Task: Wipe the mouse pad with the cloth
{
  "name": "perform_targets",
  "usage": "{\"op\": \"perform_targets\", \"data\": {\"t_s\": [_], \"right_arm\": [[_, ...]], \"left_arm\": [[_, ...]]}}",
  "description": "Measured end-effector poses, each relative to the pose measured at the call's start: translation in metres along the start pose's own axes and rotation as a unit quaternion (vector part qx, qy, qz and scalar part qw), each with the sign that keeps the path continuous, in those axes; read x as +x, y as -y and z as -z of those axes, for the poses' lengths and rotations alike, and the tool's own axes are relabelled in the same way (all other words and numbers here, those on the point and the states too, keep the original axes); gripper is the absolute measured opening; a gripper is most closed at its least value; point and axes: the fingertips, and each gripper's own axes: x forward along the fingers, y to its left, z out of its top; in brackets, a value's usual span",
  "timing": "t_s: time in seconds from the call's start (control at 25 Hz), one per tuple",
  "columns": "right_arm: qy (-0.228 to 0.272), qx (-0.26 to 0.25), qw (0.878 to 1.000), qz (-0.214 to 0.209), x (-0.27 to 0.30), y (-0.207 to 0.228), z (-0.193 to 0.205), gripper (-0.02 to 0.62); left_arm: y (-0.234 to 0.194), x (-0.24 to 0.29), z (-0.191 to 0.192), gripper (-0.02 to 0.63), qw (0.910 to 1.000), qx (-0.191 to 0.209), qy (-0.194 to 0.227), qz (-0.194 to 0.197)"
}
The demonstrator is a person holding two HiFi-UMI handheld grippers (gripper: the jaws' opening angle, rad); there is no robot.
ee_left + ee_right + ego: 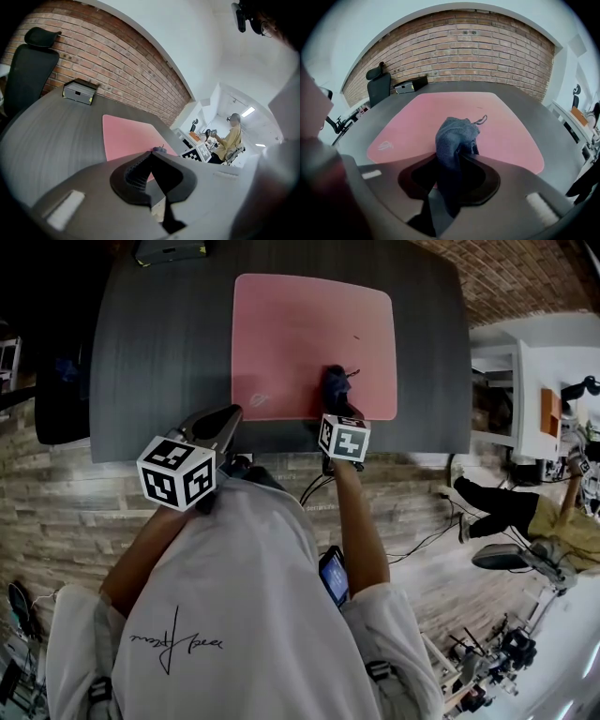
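Right now the right gripper (457, 157) is clamped on a bunched dark blue cloth (454, 133). The cloth's free end rests on the pink mouse pad (440, 110) just ahead of the jaws, near the pad's closer edge. Off to its left, the left gripper (151, 157) hangs with jaws together on nothing, at the near edge of the dark table (56, 136).

I'm looking at a mouse pad (309, 343) showing a smooth, matt pink face; the table (159, 343) under it is showing matt, dark wood grain. At the pad's five o'clock, the cloth (336, 385) is looking soft and nubby, towel-like.
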Motion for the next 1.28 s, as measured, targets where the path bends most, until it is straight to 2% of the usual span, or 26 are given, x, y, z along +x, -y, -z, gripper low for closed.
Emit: {"op": "perform_targets", "data": {"t_s": [0.76,1.08,1.28], "right_arm": [[0.008,0.003,0.999,-0.036,0.003,-0.046,0.002,0.110],[0.019,0.030,0.998,-0.052,0.004,-0.066,0.004,0.110],[0.018,0.027,0.998,-0.059,0.003,-0.077,0.005,0.110]], "left_arm": [[-0.004,0.001,0.001,0.006,1.0000,-0.001,-0.002,0.000],[-0.003,0.001,0.004,0.006,1.0000,-0.001,-0.002,-0.001],[-0.004,-0.001,0.003,0.006,1.0000,0.000,-0.002,0.000]]}}
